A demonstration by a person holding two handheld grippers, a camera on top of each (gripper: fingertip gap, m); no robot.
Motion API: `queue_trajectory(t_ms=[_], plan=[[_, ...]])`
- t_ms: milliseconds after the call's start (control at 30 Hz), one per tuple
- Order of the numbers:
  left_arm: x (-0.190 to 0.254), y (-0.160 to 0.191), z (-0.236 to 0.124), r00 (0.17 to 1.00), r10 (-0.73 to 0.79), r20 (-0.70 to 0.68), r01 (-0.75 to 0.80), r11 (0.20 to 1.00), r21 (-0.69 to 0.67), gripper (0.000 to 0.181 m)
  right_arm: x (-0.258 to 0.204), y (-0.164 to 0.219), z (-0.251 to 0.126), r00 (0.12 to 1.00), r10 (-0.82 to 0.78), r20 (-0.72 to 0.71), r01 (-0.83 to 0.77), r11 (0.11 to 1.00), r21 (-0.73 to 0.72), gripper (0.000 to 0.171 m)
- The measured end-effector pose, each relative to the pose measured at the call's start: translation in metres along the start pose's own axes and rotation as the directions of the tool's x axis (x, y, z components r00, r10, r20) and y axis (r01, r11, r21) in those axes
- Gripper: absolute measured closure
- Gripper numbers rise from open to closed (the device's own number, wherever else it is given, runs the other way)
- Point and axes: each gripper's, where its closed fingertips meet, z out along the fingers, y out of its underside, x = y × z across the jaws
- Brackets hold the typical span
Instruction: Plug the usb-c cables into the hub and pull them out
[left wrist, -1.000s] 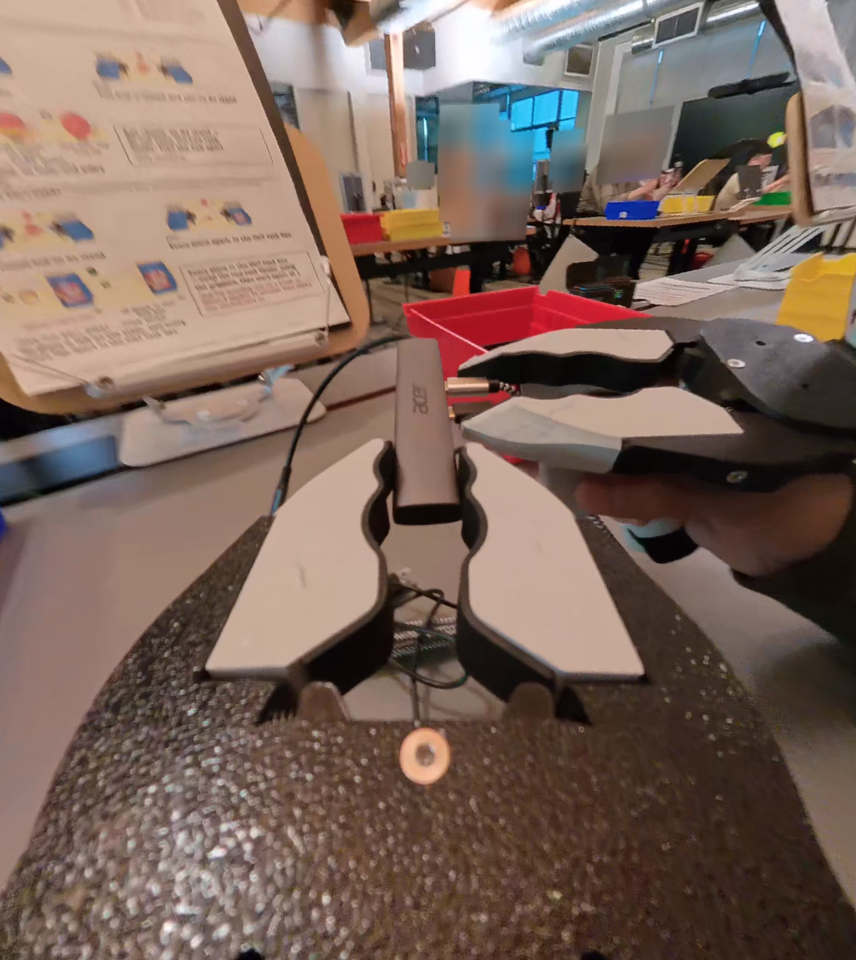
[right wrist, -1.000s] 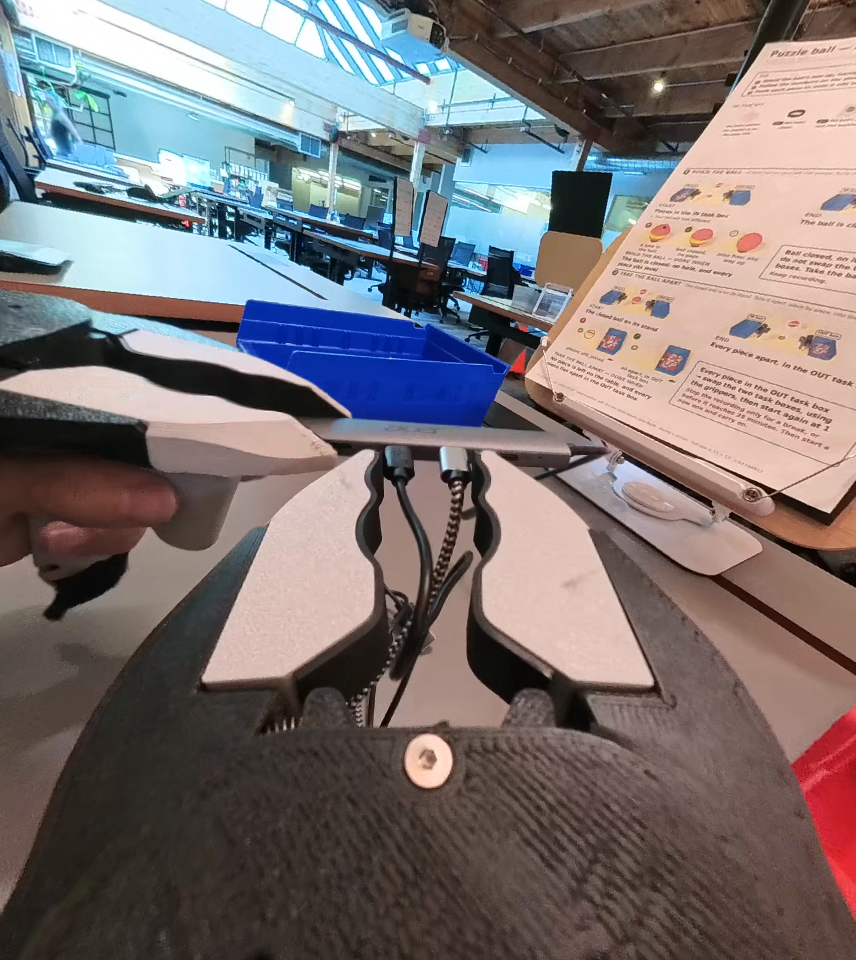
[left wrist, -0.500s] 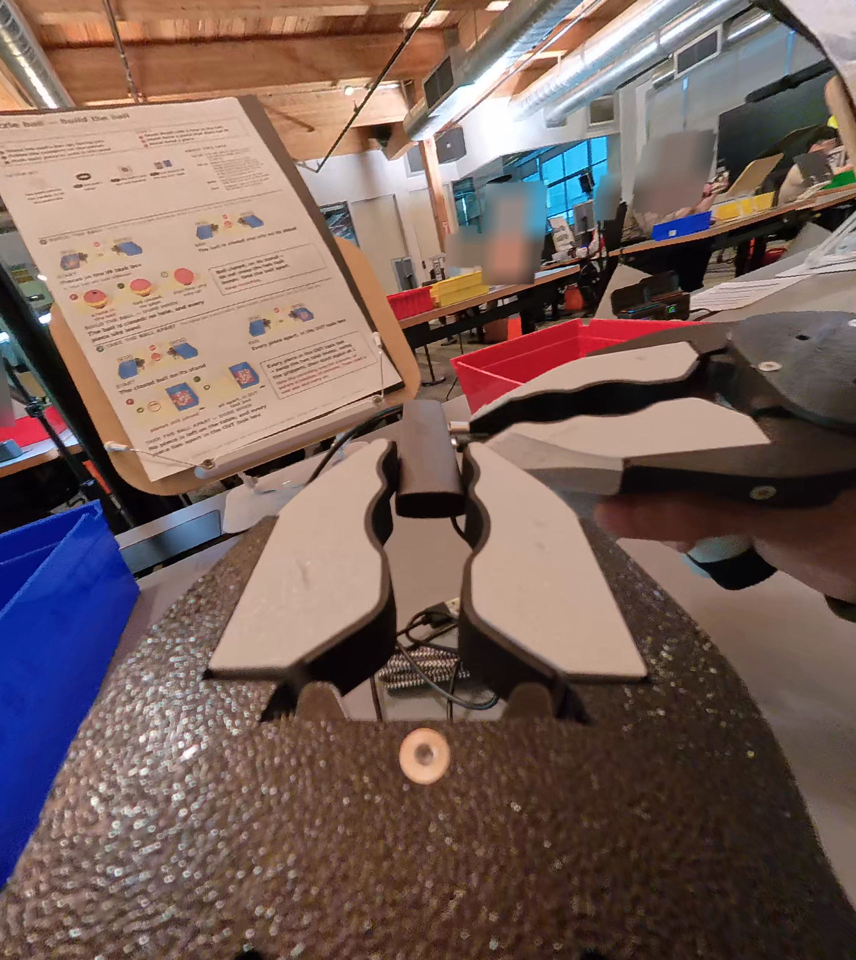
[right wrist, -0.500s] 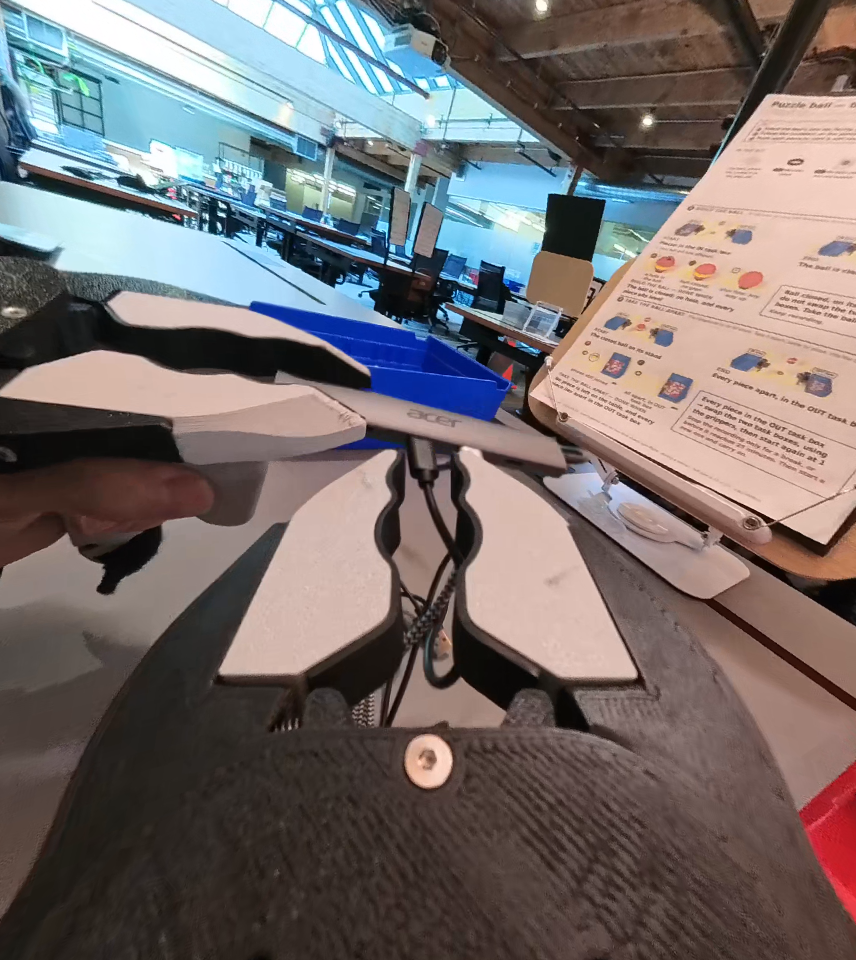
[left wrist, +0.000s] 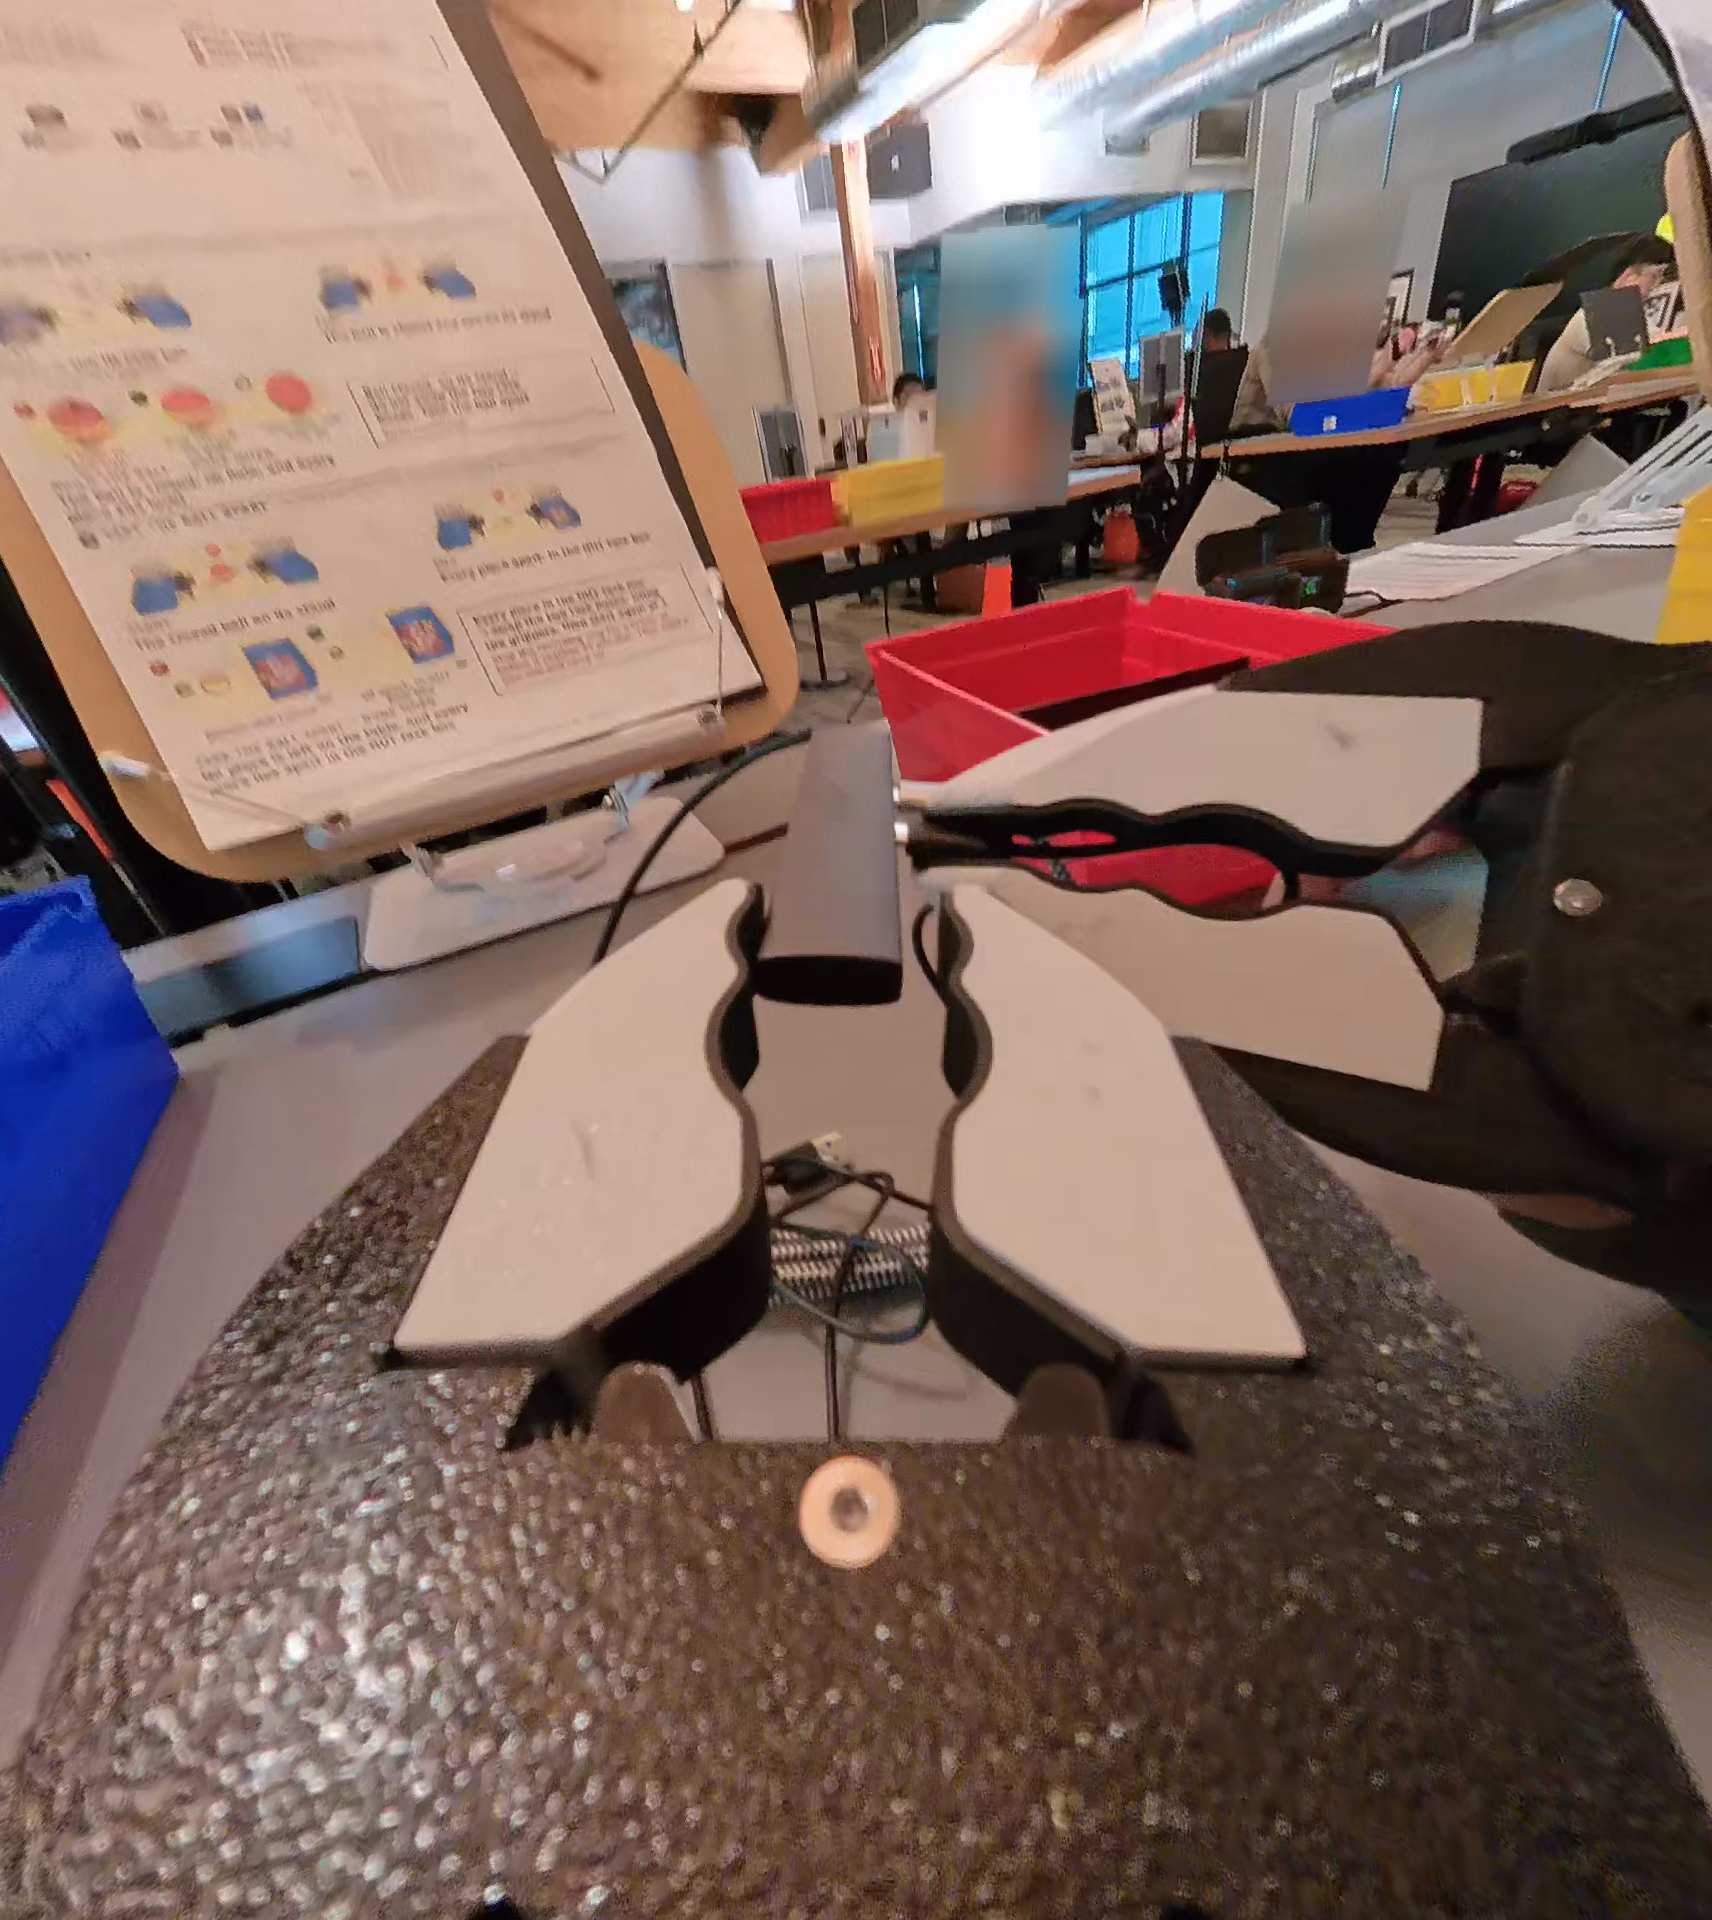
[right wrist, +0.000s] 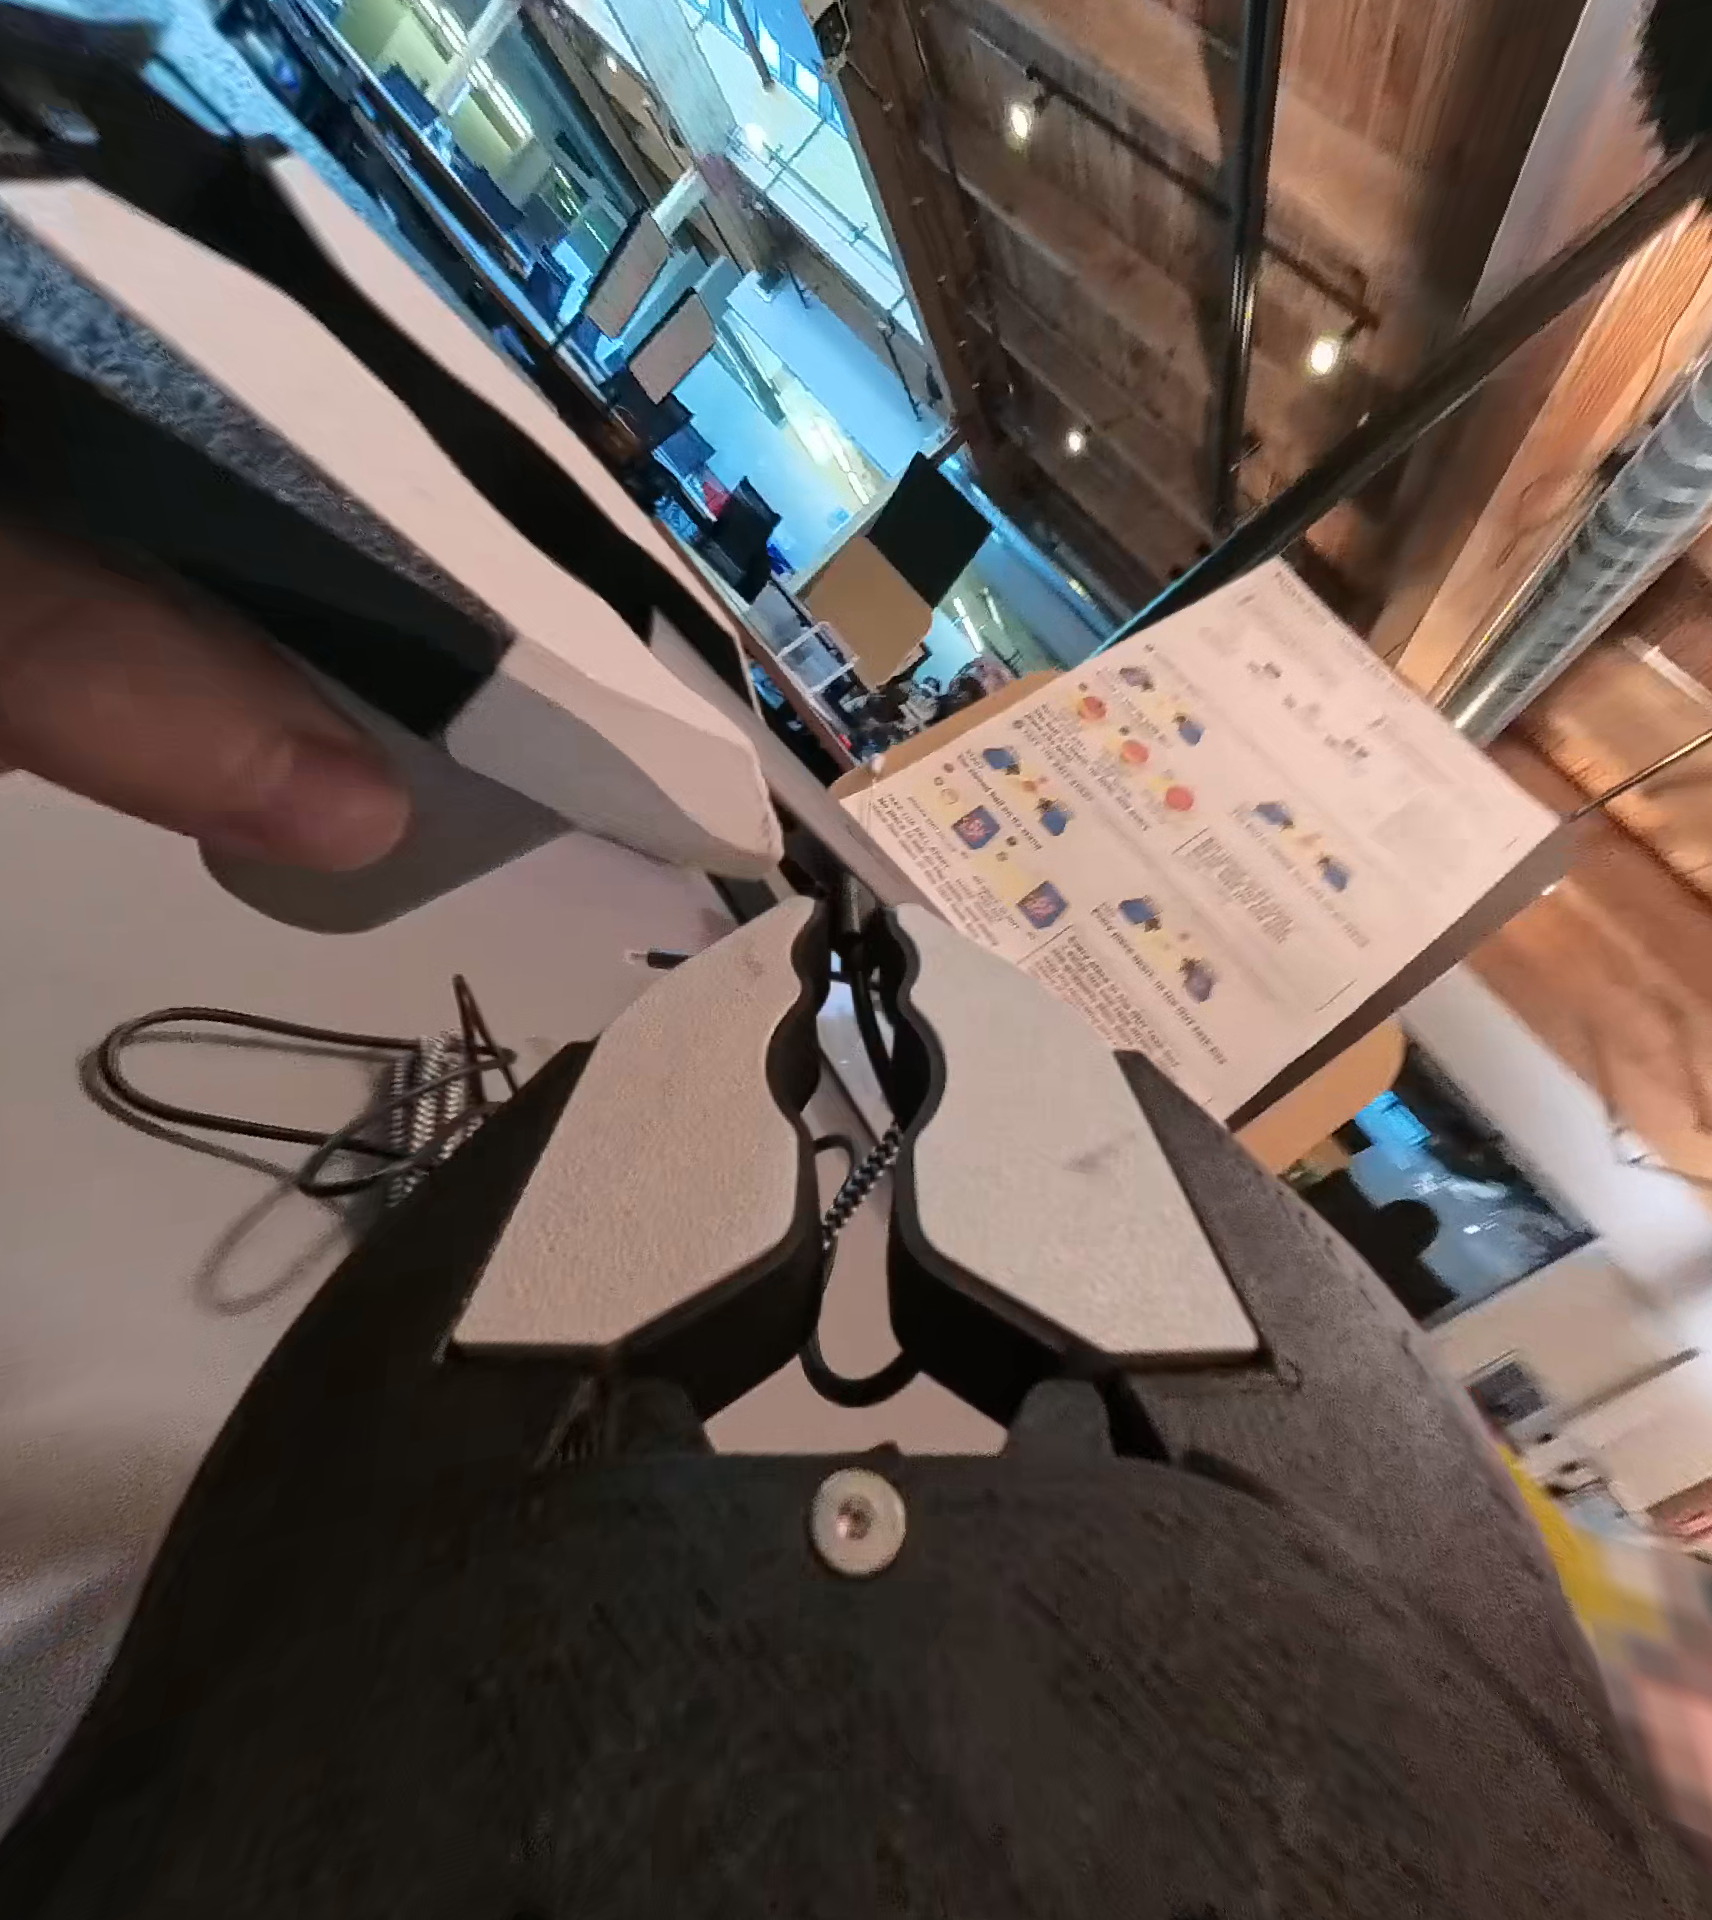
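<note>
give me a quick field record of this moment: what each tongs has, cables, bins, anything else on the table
left tongs: shut on the hub, held above the table
right tongs: shut on a cable plug at the hub's side; whether it is seated cannot be told
loose cables: a thin black one and a braided one, coiled on the table
blue bin: left of the left tongs
red bin: behind the right tongs
instruction sheet: propped on a stand behind the hub

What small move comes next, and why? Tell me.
Probably draw the right gripper straight away from the hub. Its fingers are shut on a plug at the hub's side, the left gripper clamps the hub, and another plug lies loose on the table.
</note>
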Motion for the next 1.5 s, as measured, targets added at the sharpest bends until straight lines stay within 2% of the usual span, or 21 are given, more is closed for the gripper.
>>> queue_trajectory(t_ms=[33, 100, 200, 300, 367, 500, 600, 700, 800, 900, 967, 1033, 1133, 1367, 1500], plan=[[0.001, 0.003, 0.000, 1.000, -0.021, -0.010, 0.021, 0.999, -0.026, 0.146, 0.001, 0.000, 0.000, 1.000, -0.028, -0.005, 0.028, 1.000, -0.001, 0.163], [0.002, 0.006, -0.001, 0.997, -0.068, -0.025, 0.067, 0.996, -0.054, 0.142, 0.003, 0.001, -0.001, 0.998, -0.059, -0.018, 0.059, 0.998, -0.009, 0.164], [0.001, 0.007, -0.004, 0.996, -0.088, -0.036, 0.085, 0.993, -0.077, 0.152, -0.001, 0.003, -0.001, 0.984, -0.179, -0.007, 0.179, 0.984, -0.018, 0.164], [0.002, 0.015, -0.004, 0.991, -0.120, -0.058, 0.108, 0.980, -0.169, 0.151, -0.003, 0.004, -0.001, 0.966, -0.257, -0.013, 0.256, 0.966, -0.027, 0.164], [0.001, 0.018, -0.005, 0.990, -0.128, -0.053, 0.114, 0.971, -0.212, 0.156, -0.004, 0.003, -0.001, 0.957, -0.289, -0.021, 0.288, 0.957, -0.030, 0.164], [-0.004, 0.019, -0.005, 0.992, -0.124, -0.036, 0.113, 0.971, -0.212, 0.158, -0.006, 0.005, 0.000, 0.953, -0.303, -0.007, 0.302, 0.952, -0.044, 0.164], [-0.005, 0.023, -0.003, 0.994, -0.109, -0.026, 0.102, 0.977, -0.185, 0.158, -0.008, 0.008, 0.002, 0.986, -0.165, 0.022, 0.166, 0.986, -0.033, 0.163], [-0.013, 0.024, -0.002, 0.998, -0.058, 0.013, 0.060, 0.988, -0.139, 0.158, -0.012, 0.003, 0.003, 0.984, 0.155, 0.085, -0.157, 0.987, 0.020, 0.158], [-0.024, 0.023, -0.003, 0.999, -0.022, 0.040, 0.026, 0.995, -0.093, 0.158, -0.010, -0.010, 0.002, 0.836, 0.516, 0.186, -0.536, 0.841, 0.078, 0.150], [-0.035, 0.017, -0.007, 0.997, 0.039, 0.070, -0.037, 0.999, -0.029, 0.158, -0.011, -0.006, 0.006, 0.668, 0.714, 0.209, -0.734, 0.679, 0.026, 0.144], [-0.037, 0.015, -0.009, 0.996, 0.049, 0.068, -0.049, 0.999, -0.001, 0.158, -0.018, -0.008, 0.008, 0.602, 0.761, 0.244, -0.784, 0.620, 0.001, 0.143], [-0.035, 0.016, -0.010, 0.996, 0.064, 0.061, -0.065, 0.998, 0.023, 0.158, -0.023, -0.012, 0.010, 0.572, 0.774, 0.272, -0.801, 0.598, -0.015, 0.144], [-0.033, 0.020, -0.012, 0.998, 0.041, 0.052, -0.043, 0.998, 0.039, 0.158, -0.023, -0.007, 0.010, 0.611, 0.759, 0.226, -0.778, 0.629, -0.009, 0.155], [-0.033, 0.029, -0.012, 0.998, -0.005, 0.066, 0.003, 0.999, 0.035, 0.158, -0.024, 0.006, 0.013, 0.693, 0.713, 0.109, -0.718, 0.696, 0.018, 0.153], [-0.029, 0.035, -0.013, 0.998, -0.035, 0.058, 0.033, 0.999, 0.040, 0.158, -0.032, 0.005, 0.014, 0.702, 0.701, 0.128, -0.708, 0.706, 0.017, 0.160]])
